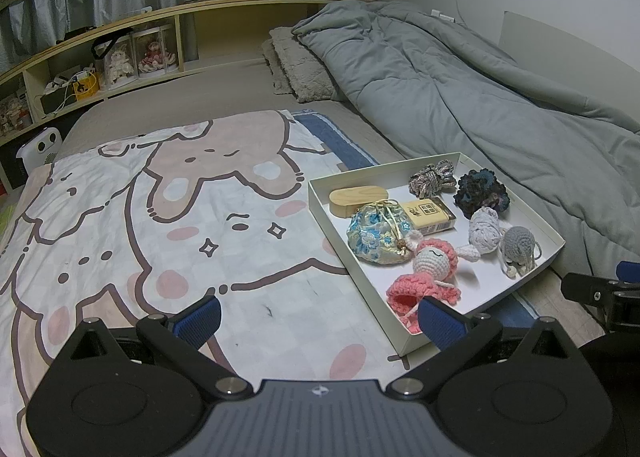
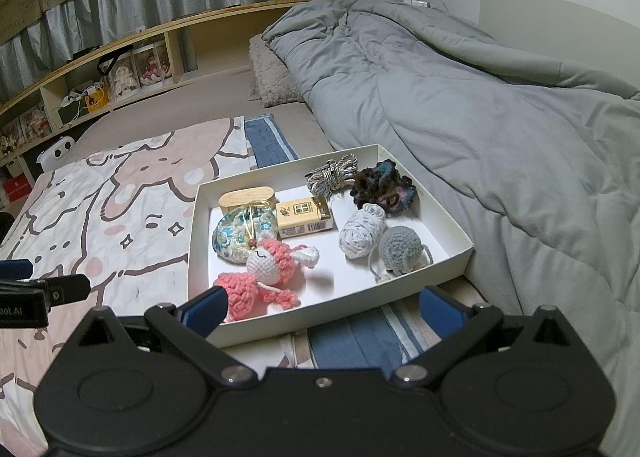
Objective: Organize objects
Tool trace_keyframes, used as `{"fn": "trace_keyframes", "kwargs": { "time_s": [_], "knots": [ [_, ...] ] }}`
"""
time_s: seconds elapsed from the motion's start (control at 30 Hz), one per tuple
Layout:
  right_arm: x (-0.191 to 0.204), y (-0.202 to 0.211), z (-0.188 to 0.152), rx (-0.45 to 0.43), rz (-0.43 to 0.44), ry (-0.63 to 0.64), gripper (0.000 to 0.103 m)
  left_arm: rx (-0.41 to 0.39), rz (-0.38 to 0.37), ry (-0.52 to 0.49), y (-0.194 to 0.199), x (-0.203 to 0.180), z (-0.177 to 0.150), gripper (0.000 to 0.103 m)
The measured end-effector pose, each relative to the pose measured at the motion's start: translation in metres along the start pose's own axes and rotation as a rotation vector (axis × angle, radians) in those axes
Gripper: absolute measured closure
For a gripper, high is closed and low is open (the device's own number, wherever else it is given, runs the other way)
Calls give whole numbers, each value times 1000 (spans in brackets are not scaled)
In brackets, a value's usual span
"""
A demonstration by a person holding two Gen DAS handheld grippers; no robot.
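A shallow white box (image 1: 316, 197) (image 2: 460, 253) sits on the bed and holds several small things: a pink crochet doll (image 1: 424, 269) (image 2: 264, 273), a floral drawstring pouch (image 1: 374, 233) (image 2: 240, 233), a wooden case (image 1: 360, 199) (image 2: 246, 197), a tan carton (image 1: 430, 217) (image 2: 304, 217), a rope bundle (image 2: 332, 175), a dark crochet scrunchie (image 2: 382, 187), a white yarn ball (image 2: 362, 233) and a grey crochet ball (image 2: 400, 251). My left gripper (image 1: 320, 321) is open and empty at the box's near left corner. My right gripper (image 2: 324, 309) is open and empty just before the box's near wall.
A cartoon rabbit blanket (image 1: 160, 225) (image 2: 120, 217) covers the bed left of the box. A rumpled grey duvet (image 1: 460, 89) (image 2: 480, 105) lies to the right. A wooden shelf headboard (image 1: 120, 57) with boxed dolls runs along the back.
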State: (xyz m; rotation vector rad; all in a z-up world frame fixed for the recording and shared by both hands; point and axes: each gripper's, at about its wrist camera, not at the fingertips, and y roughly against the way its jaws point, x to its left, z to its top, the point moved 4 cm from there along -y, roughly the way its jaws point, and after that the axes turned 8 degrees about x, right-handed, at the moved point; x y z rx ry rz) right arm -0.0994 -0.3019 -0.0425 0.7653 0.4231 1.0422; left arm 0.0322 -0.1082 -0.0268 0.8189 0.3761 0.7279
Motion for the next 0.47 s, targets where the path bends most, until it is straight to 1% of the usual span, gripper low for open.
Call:
{"fn": "trace_keyframes", "kwargs": {
  "time_s": [0.23,0.47],
  "knots": [
    [-1,0,1,0,0,0,0,4,1,7,-1,0,-5,0],
    [0,0,0,0,0,1,0,6,-4,8,-1,2,-4,0]
  ]
}}
